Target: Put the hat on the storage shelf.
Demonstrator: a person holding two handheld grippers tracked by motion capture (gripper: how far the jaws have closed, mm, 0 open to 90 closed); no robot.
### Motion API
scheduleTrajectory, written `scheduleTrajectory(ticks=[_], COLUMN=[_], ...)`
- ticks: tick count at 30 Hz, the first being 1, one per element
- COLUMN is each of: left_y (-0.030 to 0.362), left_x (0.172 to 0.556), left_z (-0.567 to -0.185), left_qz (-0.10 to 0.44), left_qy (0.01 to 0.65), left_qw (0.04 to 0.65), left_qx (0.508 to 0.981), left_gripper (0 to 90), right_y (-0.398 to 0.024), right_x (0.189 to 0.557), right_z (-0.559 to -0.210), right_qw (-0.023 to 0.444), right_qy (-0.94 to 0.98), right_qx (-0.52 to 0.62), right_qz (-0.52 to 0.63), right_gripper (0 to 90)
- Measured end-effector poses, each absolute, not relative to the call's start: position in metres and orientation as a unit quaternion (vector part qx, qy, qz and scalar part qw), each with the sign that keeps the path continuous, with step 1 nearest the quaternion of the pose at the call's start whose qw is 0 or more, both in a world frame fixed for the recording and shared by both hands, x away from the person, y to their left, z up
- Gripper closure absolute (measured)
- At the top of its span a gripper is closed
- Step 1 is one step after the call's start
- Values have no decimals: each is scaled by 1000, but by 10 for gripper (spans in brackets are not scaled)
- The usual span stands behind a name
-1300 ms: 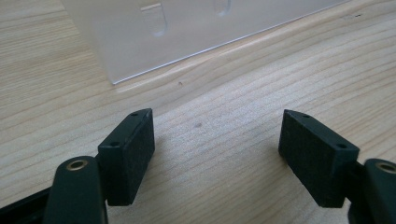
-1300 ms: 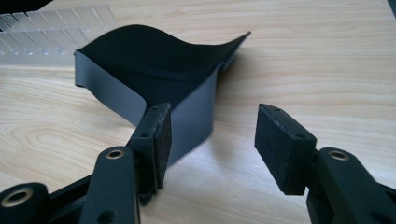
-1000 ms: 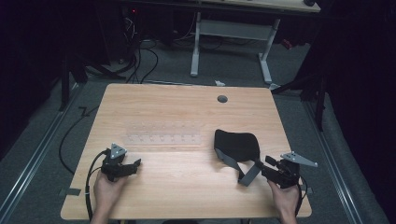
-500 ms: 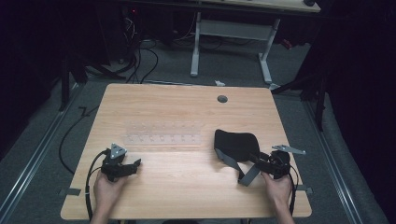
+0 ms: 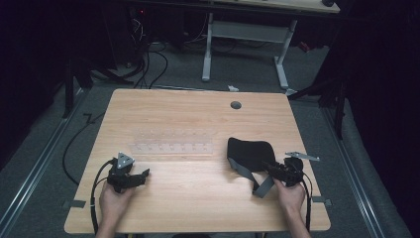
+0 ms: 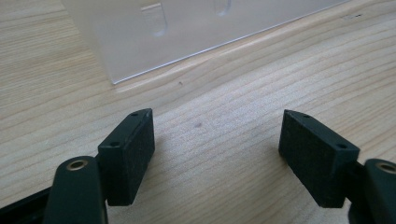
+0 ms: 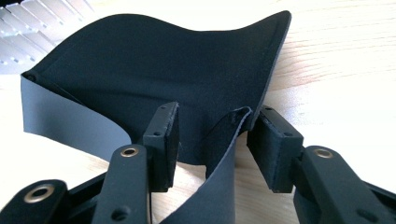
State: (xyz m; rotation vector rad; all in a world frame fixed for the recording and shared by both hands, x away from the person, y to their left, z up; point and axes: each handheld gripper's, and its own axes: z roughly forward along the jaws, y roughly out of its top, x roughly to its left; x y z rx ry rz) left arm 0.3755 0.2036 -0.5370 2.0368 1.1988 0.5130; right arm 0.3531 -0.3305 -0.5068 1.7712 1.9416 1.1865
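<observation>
A black fabric eye mask [image 5: 250, 152] with a grey strap [image 5: 262, 186] lies on the wooden table [image 5: 198, 114], right of centre. My right gripper [image 5: 270, 166] sits at the mask's near right corner. In the right gripper view the mask [image 7: 154, 60] fills the top, and its edge where the strap [image 7: 70, 126] joins stands between the jaws of the right gripper [image 7: 215, 123]. These jaws have just been closing, but a gap still shows beside one pad. My left gripper [image 5: 144, 174] rests open at the table's front left, and the left gripper [image 6: 217, 149] holds nothing.
A clear plastic rack [image 5: 171, 148] with a row of slots lies flat mid-table, just beyond the left gripper; its corner [image 6: 196, 32] shows close ahead. A round cable hole [image 5: 236, 105] sits at the back. Desk legs and cables stand on the floor behind.
My right gripper has moved left and slightly down to the mask, and its jaws have narrowed around the mask's corner. The left gripper has not moved.
</observation>
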Motion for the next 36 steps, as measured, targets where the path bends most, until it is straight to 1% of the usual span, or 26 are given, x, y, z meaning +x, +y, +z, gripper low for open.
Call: scheduleTrajectory(ticks=[10,15,17,18,19,20,21,24,36], left_y=[203,203,203,203,203,203,203,203,203], left_x=[375,375,375,375,375,375,375,375,375], left_z=[-537,-537,-537,-537,-537,-537,-537,-537,-537], left_qz=[199,200,200,200,200,200,200,200,197], left_qy=[465,465,465,465,465,465,465,465,459], left_qw=[352,352,352,352,352,352,352,352,355], left_qx=[788,788,788,788,788,788,788,788,791], left_gripper=[272,271,271,271,271,271,271,271,274], right_y=[-328,-329,-330,-331,-331,-331,-331,-333,-334], right_x=[358,358,357,358,358,358,358,357,357], right_z=[-512,-511,-510,-511,-511,-511,-511,-510,-508], right_qw=[124,131,132,130,130,129,129,126,111], right_qy=[668,661,657,656,656,657,657,656,646], right_qx=[607,604,607,608,608,608,608,608,609], right_qz=[412,426,428,427,427,427,427,429,447], right_gripper=[633,665,691,720,720,747,747,791,845])
